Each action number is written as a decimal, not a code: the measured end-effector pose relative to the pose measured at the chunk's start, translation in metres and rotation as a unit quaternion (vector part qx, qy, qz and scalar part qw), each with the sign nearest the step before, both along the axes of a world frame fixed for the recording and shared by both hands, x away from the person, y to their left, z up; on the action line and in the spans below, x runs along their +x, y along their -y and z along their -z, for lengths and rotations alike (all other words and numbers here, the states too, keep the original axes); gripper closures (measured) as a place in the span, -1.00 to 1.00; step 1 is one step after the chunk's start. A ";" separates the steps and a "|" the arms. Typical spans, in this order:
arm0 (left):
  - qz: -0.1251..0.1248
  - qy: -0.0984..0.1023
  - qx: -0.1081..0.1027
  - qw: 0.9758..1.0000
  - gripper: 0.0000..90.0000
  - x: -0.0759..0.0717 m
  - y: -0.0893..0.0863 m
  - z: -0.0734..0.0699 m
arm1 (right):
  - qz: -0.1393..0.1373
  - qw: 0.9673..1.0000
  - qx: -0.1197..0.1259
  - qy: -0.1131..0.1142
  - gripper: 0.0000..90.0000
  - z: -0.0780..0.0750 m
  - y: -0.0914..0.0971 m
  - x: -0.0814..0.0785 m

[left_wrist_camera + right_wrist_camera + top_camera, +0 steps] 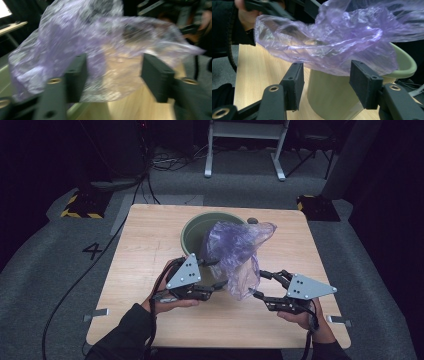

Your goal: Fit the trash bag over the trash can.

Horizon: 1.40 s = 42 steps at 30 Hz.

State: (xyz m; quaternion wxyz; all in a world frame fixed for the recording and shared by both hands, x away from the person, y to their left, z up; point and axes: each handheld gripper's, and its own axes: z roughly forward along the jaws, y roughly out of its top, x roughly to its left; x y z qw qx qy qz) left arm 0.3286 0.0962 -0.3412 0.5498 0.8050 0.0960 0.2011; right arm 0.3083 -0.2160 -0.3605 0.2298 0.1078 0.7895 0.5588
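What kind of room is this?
Probably a lab or recording studio: a lone wooden table on grey carpet, hazard-striped blocks beside it, and loose cables by a white stand.

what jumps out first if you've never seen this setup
A crinkled purple plastic bag billows over the near rim of a pale green bin at the middle of the wooden table. The left gripper and right gripper flank its lower end, jaws apart.

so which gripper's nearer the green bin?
Left. The left gripper sits right at the green bin's near rim; the right gripper is off to its right, beyond the purple bag.
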 end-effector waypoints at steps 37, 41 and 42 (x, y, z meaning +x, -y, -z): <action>0.012 0.010 0.045 0.999 1.00 0.008 0.003 0.014 | 0.062 0.997 -0.014 -0.032 0.14 -0.039 -0.008 0.044; 0.009 0.006 0.024 1.000 0.48 0.006 0.000 0.012 | 0.059 0.998 -0.023 -0.030 0.62 -0.032 -0.015 0.049; 0.007 0.005 0.015 1.000 0.36 0.005 -0.001 0.011 | 0.059 0.998 -0.025 -0.028 0.68 -0.031 -0.016 0.049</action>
